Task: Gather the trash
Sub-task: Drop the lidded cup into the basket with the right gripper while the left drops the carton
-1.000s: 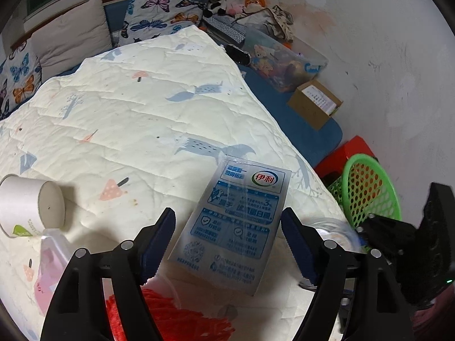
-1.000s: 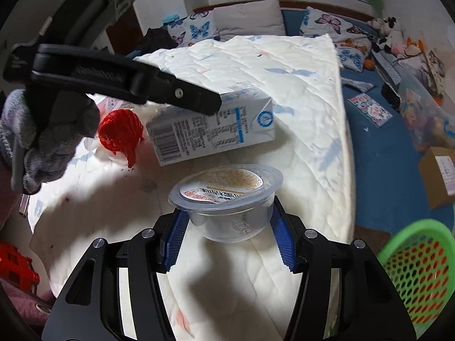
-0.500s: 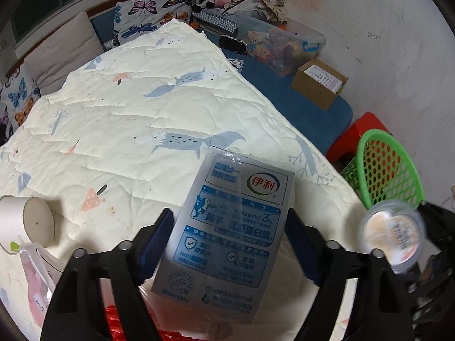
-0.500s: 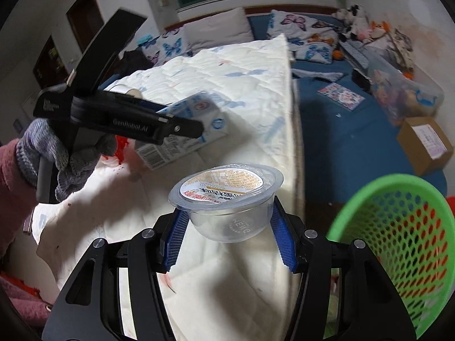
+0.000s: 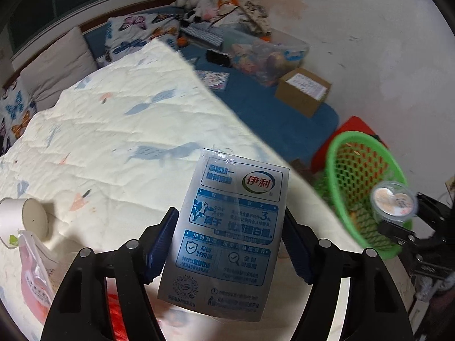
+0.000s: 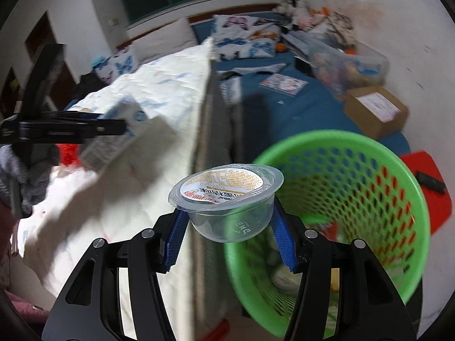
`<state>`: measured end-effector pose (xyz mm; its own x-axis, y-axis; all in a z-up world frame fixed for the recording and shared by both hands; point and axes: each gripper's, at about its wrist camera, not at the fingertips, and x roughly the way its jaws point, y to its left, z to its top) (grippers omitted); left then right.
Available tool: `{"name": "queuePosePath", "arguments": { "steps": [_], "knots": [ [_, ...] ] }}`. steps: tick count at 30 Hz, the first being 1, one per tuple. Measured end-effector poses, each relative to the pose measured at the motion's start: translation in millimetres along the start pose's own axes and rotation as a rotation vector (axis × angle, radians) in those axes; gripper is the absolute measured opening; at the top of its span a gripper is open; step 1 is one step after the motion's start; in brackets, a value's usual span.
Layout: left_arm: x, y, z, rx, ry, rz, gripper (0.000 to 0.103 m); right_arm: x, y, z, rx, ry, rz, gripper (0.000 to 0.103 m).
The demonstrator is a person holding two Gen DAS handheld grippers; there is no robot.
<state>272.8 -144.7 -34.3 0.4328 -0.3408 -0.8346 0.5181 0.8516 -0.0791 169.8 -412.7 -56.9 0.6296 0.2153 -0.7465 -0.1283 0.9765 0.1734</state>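
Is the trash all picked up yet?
Not yet. Some trash already lies in the green basket. The right claw holds a cup near its rim; the left claw holds a milk carton. A paper roll and pink pouch remain on the bed.

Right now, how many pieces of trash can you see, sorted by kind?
Milk cartons: 1, held by the left gripper
Plastic cups: 1, held by the right gripper
Paper rolls: 1
Pink pouches: 1
Total: 4
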Motion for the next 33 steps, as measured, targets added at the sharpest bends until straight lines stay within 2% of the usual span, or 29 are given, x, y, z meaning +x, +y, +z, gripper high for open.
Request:
{"name": "queuePosePath", "arguments": {
  "steps": [8,11,14,25,33],
  "knots": [
    [-10,-56,13,0.046,-0.024,-0.112,0.068,-16,-44,-20,0.113,-0.001,-0.082,0.058],
    [-9,-79,19,0.066,-0.028,-0.144,0.068,-23,-58,-28,0.151,-0.004,-0.111,0.063],
    [-6,-101,24,0.077,-0.028,-0.178,0.068,-28,-68,-34,0.175,-0.008,-0.126,0.065],
    [12,-163,36,0.104,-0.015,-0.254,0.069,-51,-88,-55,0.241,-0.028,-0.134,0.066],
    [33,-186,38,0.072,0.004,-0.292,0.069,-62,-91,-67,0.273,-0.039,-0.134,0.067]
  ]
}}
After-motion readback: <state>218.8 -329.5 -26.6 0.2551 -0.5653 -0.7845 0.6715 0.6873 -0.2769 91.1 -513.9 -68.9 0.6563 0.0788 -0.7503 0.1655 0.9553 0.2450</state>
